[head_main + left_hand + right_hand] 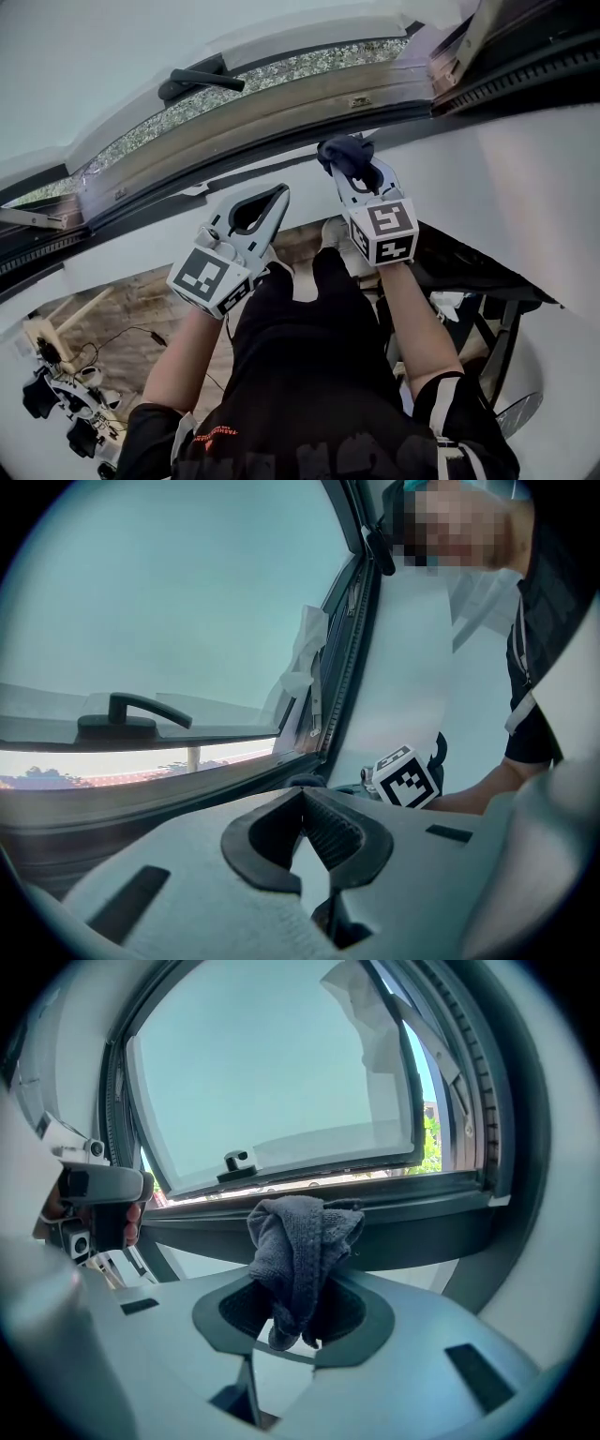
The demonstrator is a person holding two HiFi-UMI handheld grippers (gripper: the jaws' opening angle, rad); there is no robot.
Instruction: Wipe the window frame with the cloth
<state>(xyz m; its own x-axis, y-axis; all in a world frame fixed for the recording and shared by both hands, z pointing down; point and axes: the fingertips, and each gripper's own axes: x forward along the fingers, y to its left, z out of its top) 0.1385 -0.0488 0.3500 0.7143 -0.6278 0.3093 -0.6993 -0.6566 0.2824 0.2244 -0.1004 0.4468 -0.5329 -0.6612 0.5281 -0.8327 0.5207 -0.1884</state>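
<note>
A dark blue-grey cloth is bunched up in my right gripper, which is shut on it and holds it against the dark lower rail of the window frame. In the right gripper view the cloth hangs between the jaws of the right gripper, just before the window frame. My left gripper is to the left, below the rail and over the white sill. Its jaws are shut with nothing between them, as the left gripper view shows around the left gripper.
A black window handle sits on the tilted sash above the rail, also seen as handle. The frame's upright side rises on the right. Below me are the person's dark trousers, and floor equipment with cables lies at lower left.
</note>
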